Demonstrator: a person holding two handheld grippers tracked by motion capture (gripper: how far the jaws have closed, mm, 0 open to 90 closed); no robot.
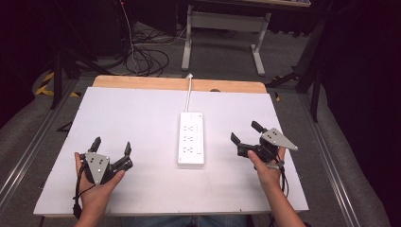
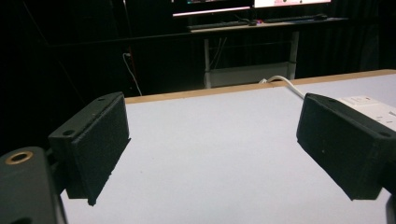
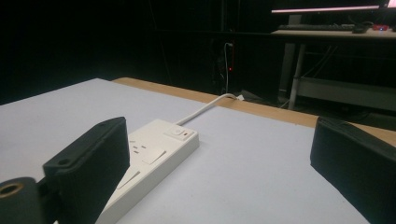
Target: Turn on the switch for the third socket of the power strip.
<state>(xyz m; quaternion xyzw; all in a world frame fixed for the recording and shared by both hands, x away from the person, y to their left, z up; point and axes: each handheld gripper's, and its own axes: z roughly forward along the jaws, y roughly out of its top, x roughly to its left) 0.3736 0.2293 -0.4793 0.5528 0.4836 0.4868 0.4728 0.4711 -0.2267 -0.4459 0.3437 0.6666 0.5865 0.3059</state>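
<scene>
A white power strip (image 1: 191, 139) lies flat at the centre of the white tabletop (image 1: 142, 118), its cable (image 1: 189, 92) running off toward 12 o'clock over the far edge. The left gripper (image 1: 112, 146) rests at 8 o'clock of the strip, jaws spread wide and empty. The right gripper (image 1: 246, 132) sits at 4 o'clock, jaws likewise apart, holding nothing.

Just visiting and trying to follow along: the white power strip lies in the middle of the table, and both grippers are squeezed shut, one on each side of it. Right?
Not quite: the power strip lies mid-table between them, but the left gripper and right gripper are both open, jaws spread wide with nothing held. The high view shows it.
</scene>
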